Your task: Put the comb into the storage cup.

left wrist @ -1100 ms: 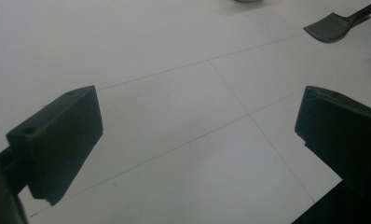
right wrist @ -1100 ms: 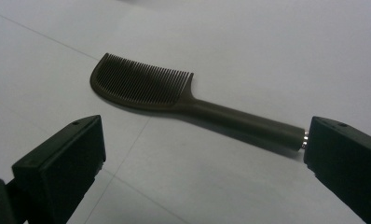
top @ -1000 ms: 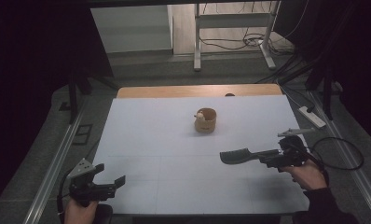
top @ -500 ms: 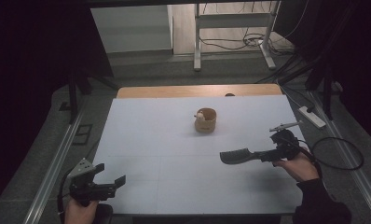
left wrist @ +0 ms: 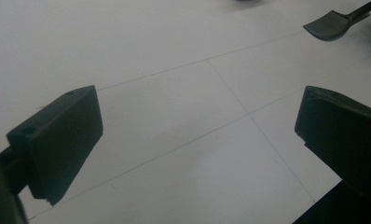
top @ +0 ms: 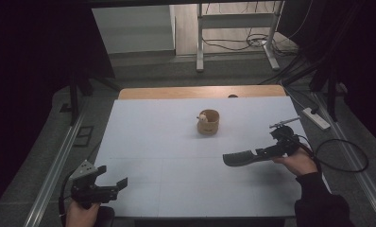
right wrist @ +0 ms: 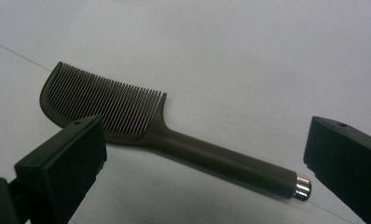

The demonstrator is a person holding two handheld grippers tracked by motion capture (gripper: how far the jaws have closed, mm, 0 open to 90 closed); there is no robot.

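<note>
A dark brown comb [top: 243, 157] with a long handle lies flat on the white table [top: 167, 142], right of the middle. In the right gripper view the comb [right wrist: 141, 126] runs across between the two jaws, its teeth [right wrist: 104, 100] at the left and a silver cap [right wrist: 302, 186] on the handle's end. My right gripper [top: 272, 149] hovers over the handle end, open, its jaws wide apart and not touching the comb. At the near left corner my left gripper [top: 113, 177] is open with nothing in it; its own view shows the comb [left wrist: 335, 23] far off.
A small round wooden cup [top: 209, 122] with a pale little object at its rim stands at the table's middle back. A bare wooden strip [top: 200, 91] runs along the far edge. Cables and a power strip [top: 314, 118] lie on the floor at the right.
My right hand has drawn up and slightly back over the comb's handle. The comb has stayed where it was, and the left gripper has not moved.
</note>
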